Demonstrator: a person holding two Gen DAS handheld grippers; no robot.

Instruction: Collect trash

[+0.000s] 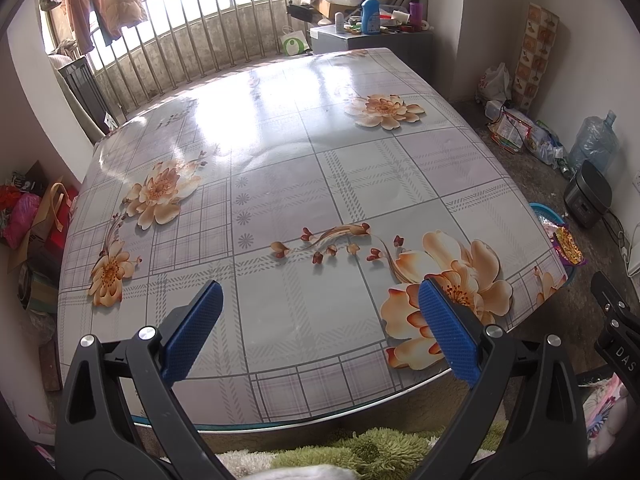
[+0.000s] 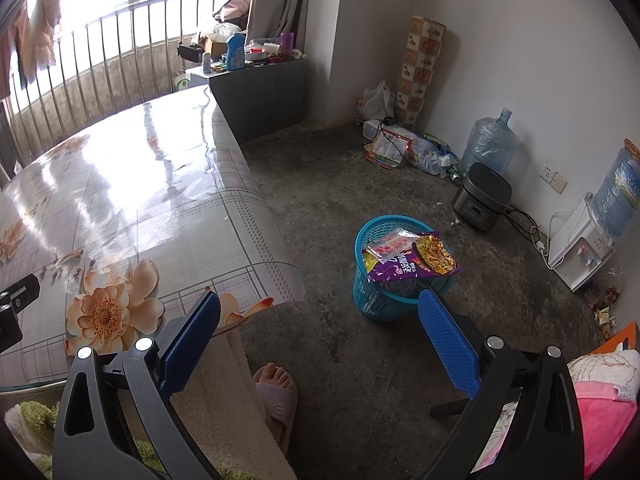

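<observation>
both hand-held grippers point(image 1: 320, 300) point(image 2: 320, 308) wide, empty; floral table point(image 1: 280, 168); wrapper-filled basket point(image 2: 376, 300) on floor.

floral-cloth table point(image 1: 280, 168), concrete floor point(image 2: 340, 200), blue basket point(image 2: 372, 300)

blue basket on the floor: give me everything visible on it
The blue basket is round, with lattice walls that look like plastic, and stands upright on the bare concrete floor beside the table, touching neither. A purple noodle wrapper and a clear packet lie across its rim, overhanging. The left wrist view shows only a sliver of it past the table edge.
</observation>
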